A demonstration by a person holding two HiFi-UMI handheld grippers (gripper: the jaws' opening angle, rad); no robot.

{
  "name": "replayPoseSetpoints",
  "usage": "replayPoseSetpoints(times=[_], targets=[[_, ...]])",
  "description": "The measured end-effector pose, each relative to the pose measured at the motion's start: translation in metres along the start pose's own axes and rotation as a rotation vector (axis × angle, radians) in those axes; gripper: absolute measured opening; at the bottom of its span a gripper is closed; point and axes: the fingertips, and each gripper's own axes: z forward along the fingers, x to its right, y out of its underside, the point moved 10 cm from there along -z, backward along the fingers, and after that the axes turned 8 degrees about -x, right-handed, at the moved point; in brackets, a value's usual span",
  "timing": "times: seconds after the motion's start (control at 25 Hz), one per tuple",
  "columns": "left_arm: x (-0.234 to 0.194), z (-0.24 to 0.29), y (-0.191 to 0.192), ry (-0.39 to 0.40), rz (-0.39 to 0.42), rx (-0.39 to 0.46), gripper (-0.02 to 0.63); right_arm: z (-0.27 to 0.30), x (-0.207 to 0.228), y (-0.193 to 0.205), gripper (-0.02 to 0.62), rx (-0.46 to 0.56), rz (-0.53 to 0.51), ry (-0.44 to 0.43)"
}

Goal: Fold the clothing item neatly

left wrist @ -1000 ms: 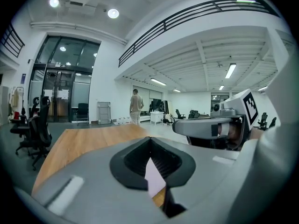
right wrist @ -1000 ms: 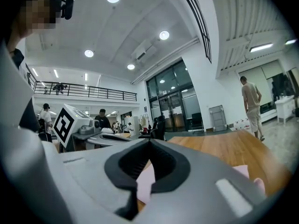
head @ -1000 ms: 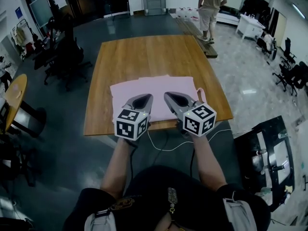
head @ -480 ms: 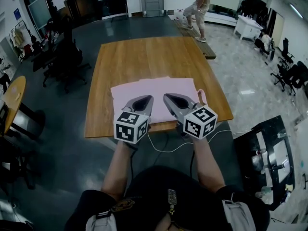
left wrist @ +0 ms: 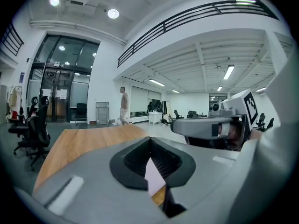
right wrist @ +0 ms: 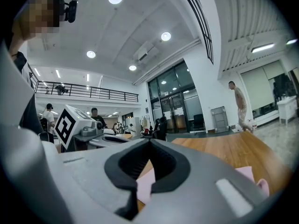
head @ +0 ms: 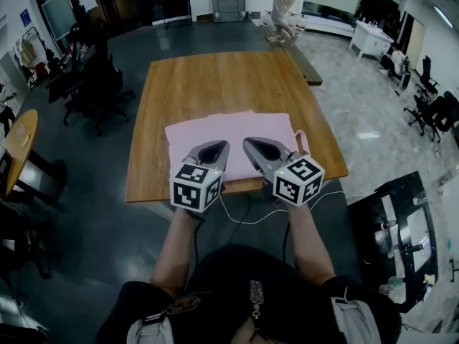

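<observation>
A pale pink garment (head: 229, 131) lies flat and spread on the near half of a wooden table (head: 215, 77), with a small loop sticking out at its right edge (head: 300, 140). My left gripper (head: 217, 146) and right gripper (head: 249, 145) hover side by side above the garment's near edge. Both are shut with nothing between their fingers. In the left gripper view the closed tips (left wrist: 150, 139) show pink cloth (left wrist: 154, 178) below them. In the right gripper view the closed tips (right wrist: 149, 141) point level over the table, with the garment (right wrist: 245, 174) to the lower right.
Office chairs (head: 97, 84) stand left of the table and a round wooden table (head: 20, 142) is at the far left. A black cart (head: 398, 228) sits at the lower right. A white cable (head: 244, 217) hangs below the table's near edge. A person (head: 283, 6) walks in the far background.
Both grippers have stayed where they were, still shut. The person in the background has walked to the left and farther away.
</observation>
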Motion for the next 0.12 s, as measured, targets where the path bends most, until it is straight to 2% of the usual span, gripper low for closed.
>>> replayPoseSetpoints(times=[0.12], targets=[[0.0018, -0.0006, 0.0002, 0.002, 0.001, -0.005, 0.007, -0.001, -0.0015, -0.0007, 0.002, -0.001, -0.004, -0.001]])
